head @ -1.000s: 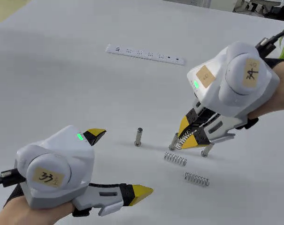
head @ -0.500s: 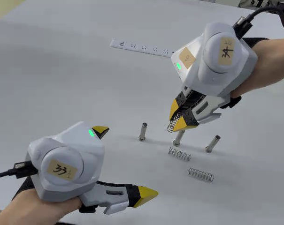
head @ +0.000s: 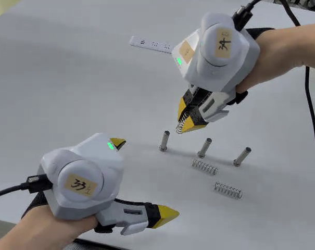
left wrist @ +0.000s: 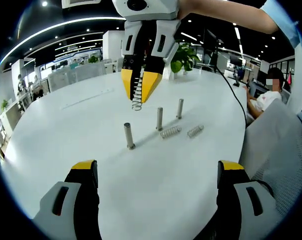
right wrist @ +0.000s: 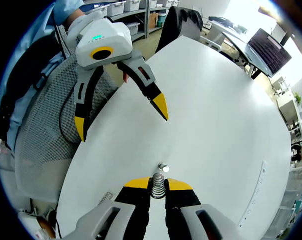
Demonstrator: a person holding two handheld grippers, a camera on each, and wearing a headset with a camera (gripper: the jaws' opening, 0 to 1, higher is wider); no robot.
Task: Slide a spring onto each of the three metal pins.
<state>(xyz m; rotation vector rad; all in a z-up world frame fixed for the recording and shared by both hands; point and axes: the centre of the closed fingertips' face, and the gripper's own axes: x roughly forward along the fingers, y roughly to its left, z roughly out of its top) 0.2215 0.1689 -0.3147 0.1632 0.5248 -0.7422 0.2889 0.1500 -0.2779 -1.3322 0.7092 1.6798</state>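
I take the end pin (head: 164, 141), the leftmost of the row of three, as my marker. Nearest to me, well short of that pin and to its left, my left gripper (head: 144, 178) hangs over the table (head: 68, 78) with its jaws spread wide and nothing between them. I give it no part in the coming move.

Short of the row and right of the end pin, two springs lie flat on the table. The outer spring (head: 228, 190) is closer to me, and the inner spring (head: 204, 167) lies just in front of the middle pin (head: 204, 148). The third pin (head: 242, 156) is furthest right. All three pins stand upright and bare, so I judge no pin done yet.

Above the end pin, a little to its right and beyond it, my right gripper (head: 188, 121) is clamped on the held spring (head: 181, 125), whose free end pokes down out of the jaw tips. In the left gripper view its long axis runs nearly straight up and down, close to parallel with the pin, and its lower end hangs clear of the pin's top.

In the right gripper view the pin's bright top sits just past the spring's mouth, a shade to one side. That small offset is what the move turns on: bring the open end over the pin's top, axes in line, then lower. Far beyond the end pin lies a power strip (head: 149, 44).
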